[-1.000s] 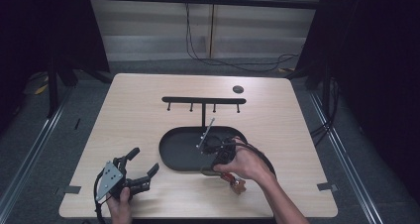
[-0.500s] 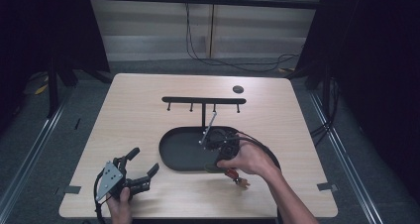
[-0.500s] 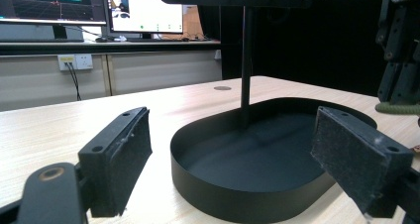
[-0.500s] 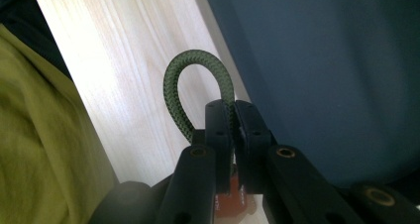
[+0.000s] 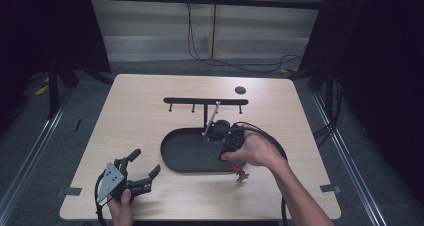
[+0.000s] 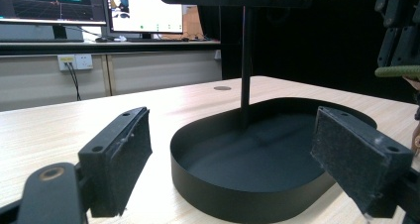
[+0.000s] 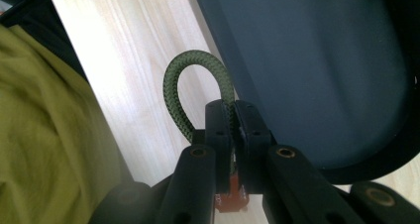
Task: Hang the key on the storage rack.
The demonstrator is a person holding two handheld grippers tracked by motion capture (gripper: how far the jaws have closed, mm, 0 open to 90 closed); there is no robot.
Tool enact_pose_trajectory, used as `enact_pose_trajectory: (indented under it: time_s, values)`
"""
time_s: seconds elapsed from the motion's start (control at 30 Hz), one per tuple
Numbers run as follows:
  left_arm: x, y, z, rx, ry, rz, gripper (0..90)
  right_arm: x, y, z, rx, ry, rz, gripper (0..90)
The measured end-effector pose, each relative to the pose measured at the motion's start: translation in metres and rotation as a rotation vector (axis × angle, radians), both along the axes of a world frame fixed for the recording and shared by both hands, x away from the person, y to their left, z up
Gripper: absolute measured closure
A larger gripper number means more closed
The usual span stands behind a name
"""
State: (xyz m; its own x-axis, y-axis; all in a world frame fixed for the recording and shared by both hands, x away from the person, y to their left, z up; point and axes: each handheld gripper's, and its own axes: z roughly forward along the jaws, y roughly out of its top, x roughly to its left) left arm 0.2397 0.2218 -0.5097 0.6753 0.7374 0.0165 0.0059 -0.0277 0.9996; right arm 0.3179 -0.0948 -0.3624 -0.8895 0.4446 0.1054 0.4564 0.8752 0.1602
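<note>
R gripper point(image 5: 231, 140), mid-frame, clamps green cord loop point(image 7: 195, 92); hook rack point(image 5: 206, 101) lies just above it. L gripper point(image 5: 134, 172) wide, idle lower left

The high view looks forward and down from above onto the pale wooden table point(image 5: 150, 111). Both gripper views sit close to the shallow black oval metal tray point(image 6: 247, 194), one level beside it, one tilted above.

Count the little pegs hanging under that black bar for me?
3: left-end peg, second peg beside it, right-end peg. The right claw reaches across the bar and may hide another.
</note>
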Motion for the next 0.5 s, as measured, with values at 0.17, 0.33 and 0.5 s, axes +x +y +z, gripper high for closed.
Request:
enact_pose_trajectory:
  time_s: [0.17,0.33,0.5]
  values:
    - [-0.001,-0.001,-0.001,-0.021,0.014,0.012,15.4,0.006,-0.005,0.009,0.01,-0.016,-0.026,85.8]
    - [-0.001,-0.001,0.0,-0.02,0.014,0.009,15.4,0.012,-0.006,0.021,0.021,-0.023,-0.031,85.8]
    - [-0.001,-0.001,-0.001,-0.021,0.014,0.011,15.4,0.019,-0.006,0.033,0.028,-0.024,-0.033,85.8]
